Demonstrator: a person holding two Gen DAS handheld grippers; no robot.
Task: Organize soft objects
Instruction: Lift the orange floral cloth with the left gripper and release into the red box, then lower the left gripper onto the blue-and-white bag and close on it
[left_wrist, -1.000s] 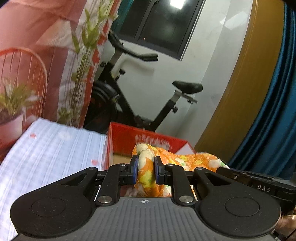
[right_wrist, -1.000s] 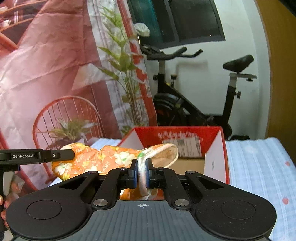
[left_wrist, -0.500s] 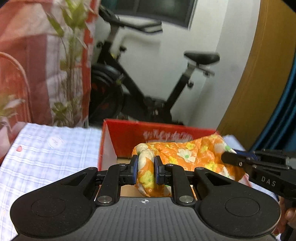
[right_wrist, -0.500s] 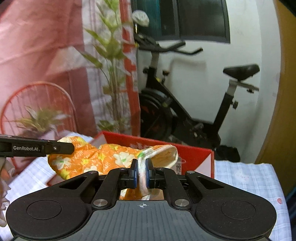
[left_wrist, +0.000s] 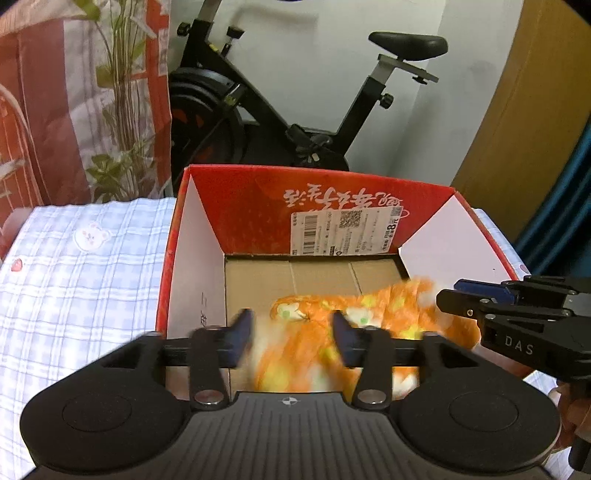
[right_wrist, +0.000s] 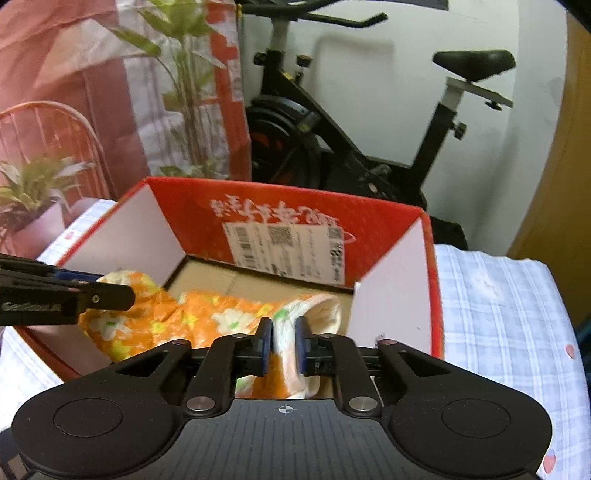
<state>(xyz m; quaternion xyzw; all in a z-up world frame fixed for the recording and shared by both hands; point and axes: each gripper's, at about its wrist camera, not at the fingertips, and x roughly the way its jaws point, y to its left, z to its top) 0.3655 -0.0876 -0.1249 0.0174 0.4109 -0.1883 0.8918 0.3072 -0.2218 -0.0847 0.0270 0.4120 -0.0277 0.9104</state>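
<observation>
An orange floral cloth (left_wrist: 369, 317) hangs into the open red cardboard box (left_wrist: 325, 192), blurred. My left gripper (left_wrist: 291, 332) is open, its jaws spread with the cloth loose between them. My right gripper (right_wrist: 283, 345) has its jaws slightly parted around the cloth's pale edge (right_wrist: 317, 310); whether they still pinch it I cannot tell. The cloth (right_wrist: 192, 317) lies across the box's brown floor. Each gripper shows at the edge of the other's view: the right gripper (left_wrist: 458, 295) and the left gripper (right_wrist: 110, 293).
The box (right_wrist: 399, 295) stands on a blue-and-white checked cloth (left_wrist: 81, 266). An exercise bike (left_wrist: 295, 110) stands behind the box, with a red plant-print curtain (left_wrist: 74, 92) at the left and a wooden panel at the right.
Both grippers tipped down over the box and lowered the cloth into it. The left jaws opened wide and let go; the right jaws parted a little.
</observation>
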